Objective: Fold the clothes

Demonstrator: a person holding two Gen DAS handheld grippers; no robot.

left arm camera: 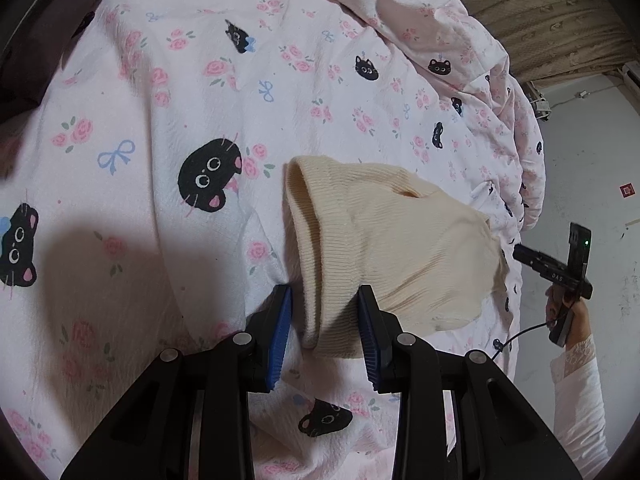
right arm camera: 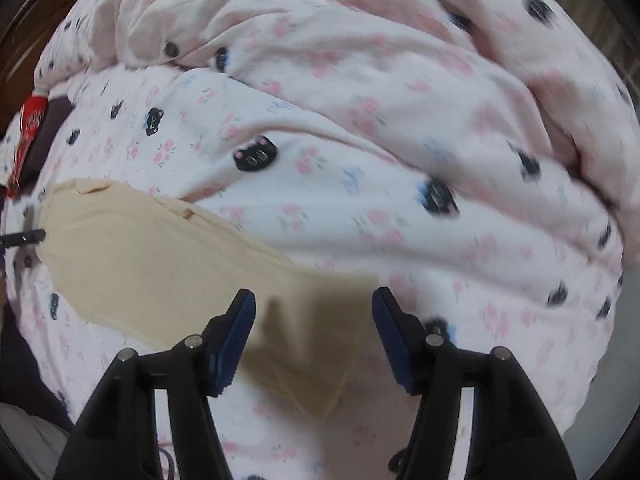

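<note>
The left gripper is pinching the ribbed edge of the cream garment, which is lying on the cat-print quilt. The right gripper is hovering above it, jaws apart and holding nothing.

Left wrist cam is sitting right behind the left gripper, looking down at a slant, close over the quilt, with a wall showing off at the right edge. Right wrist cam is riding the right gripper, pointing steeper down, also close, and blurry. Both are catching the same cream garment and the quilt around it.
</note>
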